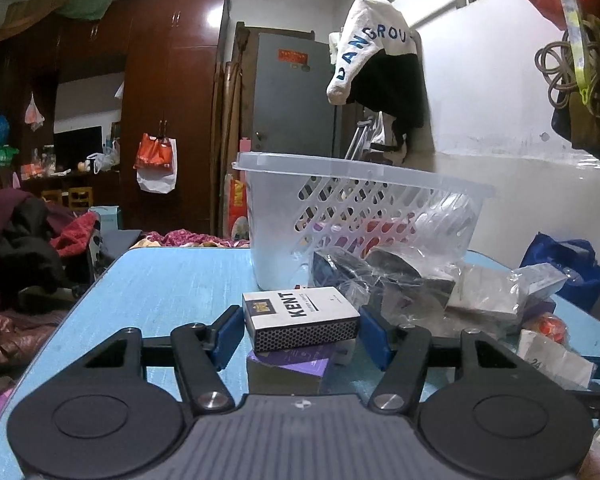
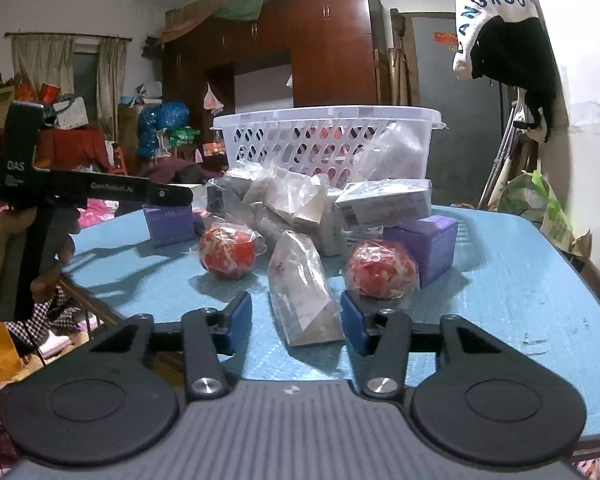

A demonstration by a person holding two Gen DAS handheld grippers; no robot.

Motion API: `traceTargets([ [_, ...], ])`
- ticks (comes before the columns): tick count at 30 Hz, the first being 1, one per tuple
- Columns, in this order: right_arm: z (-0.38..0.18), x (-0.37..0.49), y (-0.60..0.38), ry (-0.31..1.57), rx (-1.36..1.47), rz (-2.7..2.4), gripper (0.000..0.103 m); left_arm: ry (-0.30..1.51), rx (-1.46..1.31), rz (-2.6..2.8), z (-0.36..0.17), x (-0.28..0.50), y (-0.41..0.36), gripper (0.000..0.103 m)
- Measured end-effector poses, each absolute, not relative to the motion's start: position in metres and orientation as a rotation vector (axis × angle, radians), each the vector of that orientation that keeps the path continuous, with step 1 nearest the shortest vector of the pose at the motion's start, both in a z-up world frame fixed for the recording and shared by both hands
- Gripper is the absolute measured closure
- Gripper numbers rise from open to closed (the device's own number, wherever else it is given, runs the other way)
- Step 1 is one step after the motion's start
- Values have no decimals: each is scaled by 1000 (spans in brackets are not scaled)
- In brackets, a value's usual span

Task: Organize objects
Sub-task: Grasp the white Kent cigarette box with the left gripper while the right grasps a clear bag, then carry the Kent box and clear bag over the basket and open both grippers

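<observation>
Two hand-held grippers work over a blue table (image 2: pixel 520 288) crowded with small goods; nearest, the left gripper (image 1: pixel 300 330) has its blue pads against both ends of a KENT cigarette box (image 1: pixel 300 316), clamped on it, the box sitting atop a purple box (image 1: pixel 288 368) near the table's near edge; the right gripper (image 2: pixel 296 320) straddles a clear-wrapped grey packet (image 2: pixel 304 296) lying near the table's near edge, its right pad touching the wrap, its left pad apart from it, so the jaws are not yet clamped.

Just beyond, two red balls in plastic wrap sit either side of the packet, one (image 2: pixel 228 252) to its left, one (image 2: pixel 380 272) to its right and just beside the right pad; behind them lies a heap of bagged boxes (image 2: pixel 380 204) and another purple box (image 2: pixel 428 248); farther still, at the table's far edge, stands a white slotted basket (image 2: pixel 328 140), already holding some items, the likely destination.

Risks, as I judge them: the packet's slippery film may let it slide or twist out of the closing pads; the right pad could nudge the nearby ball and set it rolling toward an edge; lifting the cigarette box carelessly may drag the purple box beneath it.
</observation>
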State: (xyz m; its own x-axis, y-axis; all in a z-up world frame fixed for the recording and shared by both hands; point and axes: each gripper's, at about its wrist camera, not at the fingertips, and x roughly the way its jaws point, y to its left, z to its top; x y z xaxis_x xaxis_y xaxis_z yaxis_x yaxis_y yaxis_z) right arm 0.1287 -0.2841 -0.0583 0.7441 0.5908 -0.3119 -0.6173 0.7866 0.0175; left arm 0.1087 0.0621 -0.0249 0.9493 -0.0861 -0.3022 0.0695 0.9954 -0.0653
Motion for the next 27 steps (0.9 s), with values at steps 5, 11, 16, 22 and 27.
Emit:
traceTargets([
  [5, -57, 131, -285, 308, -103, 660, 65, 301, -66, -80, -25, 106, 63, 37],
  [11, -53, 128, -293, 279, -63, 682, 65, 242, -76, -64, -21, 94, 65, 38],
  [16, -43, 124, -305, 245, -12, 706, 65, 215, -83, -66, -19, 89, 66, 38],
  [22, -34, 125, -313, 217, 31, 705, 65, 198, -93, -88, -17, 85, 64, 38],
  [27, -24, 127, -311, 191, 25, 693, 65, 185, -89, -102, -13, 83, 61, 38],
])
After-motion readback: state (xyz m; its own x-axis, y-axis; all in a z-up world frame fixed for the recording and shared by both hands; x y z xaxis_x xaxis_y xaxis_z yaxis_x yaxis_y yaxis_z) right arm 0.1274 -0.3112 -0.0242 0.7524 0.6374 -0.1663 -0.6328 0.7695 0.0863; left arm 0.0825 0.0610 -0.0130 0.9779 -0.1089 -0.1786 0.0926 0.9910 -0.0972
